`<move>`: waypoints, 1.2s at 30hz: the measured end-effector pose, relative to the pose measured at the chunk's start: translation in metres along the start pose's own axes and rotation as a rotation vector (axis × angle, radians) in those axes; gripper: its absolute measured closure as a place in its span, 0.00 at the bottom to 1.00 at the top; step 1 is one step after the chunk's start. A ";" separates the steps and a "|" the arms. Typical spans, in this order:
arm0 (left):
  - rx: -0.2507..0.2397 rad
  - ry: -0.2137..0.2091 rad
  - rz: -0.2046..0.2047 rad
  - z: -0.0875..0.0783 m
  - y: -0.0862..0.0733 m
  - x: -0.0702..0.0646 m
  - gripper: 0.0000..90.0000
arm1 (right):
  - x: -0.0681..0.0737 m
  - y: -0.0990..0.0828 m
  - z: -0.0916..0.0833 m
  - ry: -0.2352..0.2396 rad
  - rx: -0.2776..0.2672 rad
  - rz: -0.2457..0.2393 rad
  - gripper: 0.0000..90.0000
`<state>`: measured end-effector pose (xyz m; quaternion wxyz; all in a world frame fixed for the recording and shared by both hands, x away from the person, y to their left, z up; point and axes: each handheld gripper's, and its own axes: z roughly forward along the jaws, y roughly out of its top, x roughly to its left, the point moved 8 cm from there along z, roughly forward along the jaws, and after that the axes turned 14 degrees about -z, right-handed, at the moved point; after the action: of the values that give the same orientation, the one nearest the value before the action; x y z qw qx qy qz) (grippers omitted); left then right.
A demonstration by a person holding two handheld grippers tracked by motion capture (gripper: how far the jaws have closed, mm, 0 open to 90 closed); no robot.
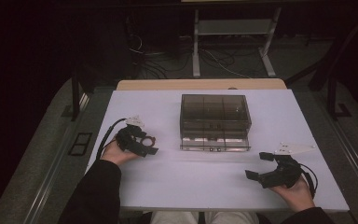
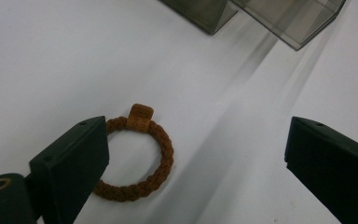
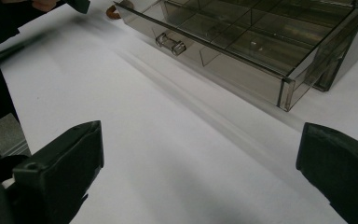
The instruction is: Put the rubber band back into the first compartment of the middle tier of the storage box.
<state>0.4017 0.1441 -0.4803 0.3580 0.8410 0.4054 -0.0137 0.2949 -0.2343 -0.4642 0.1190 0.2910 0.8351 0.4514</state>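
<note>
Left gripper [image 2: 196, 154]: jaws spread wide, nothing pinched; one jaw overlaps the band's edge in its own view.
Band [image 2: 137, 161]: brown braided ring, flat on the white table [image 1: 205, 182], left of the box. Round, so no long axis.
Tag [image 2: 139, 117]: small tan square block on the band, on its far side, toward the box.
Right gripper [image 1: 263, 167]: jaws spread, empty, resting near the table's front right.
Box [image 1: 214, 116]: smoky clear plastic, drawer [image 3: 242, 42] pulled out, divided into compartments.
</note>
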 end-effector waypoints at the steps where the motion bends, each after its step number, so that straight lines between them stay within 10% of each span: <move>1: 0.004 -0.002 0.001 0.000 -0.001 0.000 0.08 | 0.000 0.000 0.000 0.000 0.000 0.000 0.00; 36: 0.060 0.065 0.047 0.008 -0.007 0.008 0.58 | 0.001 0.000 0.001 0.004 0.004 0.002 0.00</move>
<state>0.4043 0.1474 -0.4926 0.3196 0.8606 0.3964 0.0100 0.2943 -0.2334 -0.4646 0.1166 0.2911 0.8359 0.4504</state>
